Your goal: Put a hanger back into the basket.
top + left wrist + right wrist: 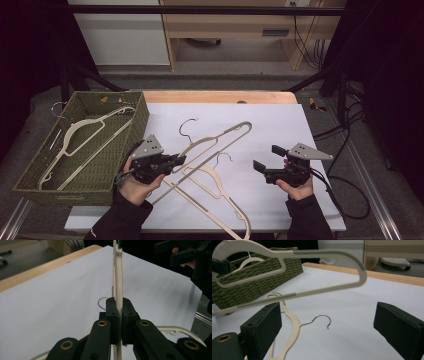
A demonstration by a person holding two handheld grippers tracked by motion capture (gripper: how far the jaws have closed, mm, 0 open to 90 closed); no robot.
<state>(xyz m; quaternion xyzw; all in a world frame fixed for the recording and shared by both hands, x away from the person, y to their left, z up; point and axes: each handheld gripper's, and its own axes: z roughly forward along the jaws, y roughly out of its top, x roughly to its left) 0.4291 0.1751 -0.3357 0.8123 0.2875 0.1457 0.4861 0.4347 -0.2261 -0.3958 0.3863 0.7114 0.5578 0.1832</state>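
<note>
Nearest the camera: the person's dark sleeves and hands come in at the bottom edge of the high view, one gripper in each hand.
Table point(280, 125): covered by a white sheet with a wooden edge at the far side; it gives a plain surface for sorting hangers.
Wicker basket point(127, 137): olive green, at the table's left edge, with one cream hanger point(82, 140) already lying inside, so it is probably the collecting place.
Lifted hanger point(220, 140): cream plastic with a wire hook, held up off the sheet and tilted, its arm crossing the hanger below.
Second hanger point(212, 187): lies flat on the sheet just beside the left gripper, hook pointing to the far side, likely waiting its turn.
Left gripper point(181, 160): jaws clamped on the lifted hanger's thin arm, which stands edge-on between the pads in the left gripper view, so the hanger can be carried.
Right gripper point(266, 159): jaws spread wide with nothing between them, well apart from the lifted hanger's far end.
Writing: no brand or label can be read.
</note>
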